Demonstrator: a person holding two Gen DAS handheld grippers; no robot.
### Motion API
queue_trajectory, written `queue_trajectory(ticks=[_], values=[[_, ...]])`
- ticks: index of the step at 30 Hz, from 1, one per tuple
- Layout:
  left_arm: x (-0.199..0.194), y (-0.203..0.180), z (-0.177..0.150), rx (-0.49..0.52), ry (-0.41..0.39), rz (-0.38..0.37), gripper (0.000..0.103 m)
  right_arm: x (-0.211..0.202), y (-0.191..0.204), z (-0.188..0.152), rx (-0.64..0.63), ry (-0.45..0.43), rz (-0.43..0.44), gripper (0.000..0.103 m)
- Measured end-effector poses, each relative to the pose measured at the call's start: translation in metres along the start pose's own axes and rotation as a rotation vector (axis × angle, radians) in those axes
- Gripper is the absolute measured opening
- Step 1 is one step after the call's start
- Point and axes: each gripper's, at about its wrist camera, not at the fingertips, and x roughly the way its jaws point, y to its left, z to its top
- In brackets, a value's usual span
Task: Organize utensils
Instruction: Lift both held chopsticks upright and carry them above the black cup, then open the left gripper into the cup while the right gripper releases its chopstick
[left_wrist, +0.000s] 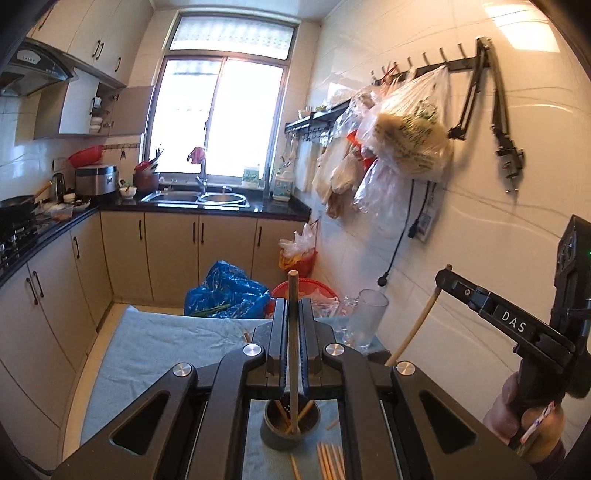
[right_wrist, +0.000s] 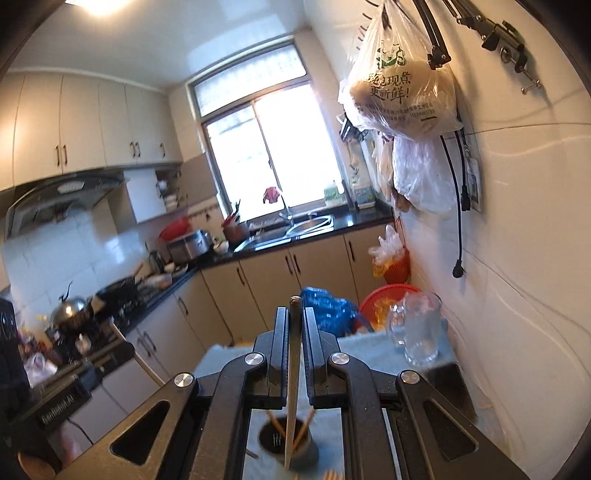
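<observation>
My left gripper (left_wrist: 293, 306) is shut on a wooden chopstick (left_wrist: 293, 332) that stands upright, its lower end inside the dark round utensil cup (left_wrist: 290, 428), which holds several chopsticks. My right gripper (right_wrist: 294, 317) is shut on a pale chopstick (right_wrist: 293, 387) whose tip hangs over the cup (right_wrist: 288, 445). The right gripper also shows in the left wrist view (left_wrist: 443, 275), holding its pale chopstick (left_wrist: 413, 328). Several loose chopsticks (left_wrist: 330, 461) lie on the blue cloth beside the cup.
A blue cloth (left_wrist: 166, 350) covers the small table. A clear glass mug (left_wrist: 367, 321) stands at its far right corner by the tiled wall. Beyond lie a blue bag (left_wrist: 229, 291) and red baskets (left_wrist: 310, 288). Counters run along the left.
</observation>
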Motion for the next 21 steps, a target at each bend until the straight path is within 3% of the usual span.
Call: queue_trajectory(ticks=[4,9,16,19,21], values=[[0.041,0.007,-0.006,-0.009,0.043,0.029,0.005,0.033,0.000,-0.012,-0.010,-0.023,-0.062,0.008],[0.083,0.024,-0.025,-0.055,0.135,0.043,0.005,0.067,-0.009,-0.042,0.002,0.062,-0.080,0.008],[0.080,0.037,-0.042,-0.081,0.148,0.056,0.005,0.092,-0.033,-0.064,0.047,0.171,-0.083,0.009],[0.071,0.037,-0.043,-0.078,0.147,0.051,0.010,0.095,-0.039,-0.067,0.066,0.185,-0.093,0.011],[0.061,0.037,-0.042,-0.083,0.143,0.049,0.018,0.093,-0.041,-0.067,0.084,0.192,-0.087,0.030]])
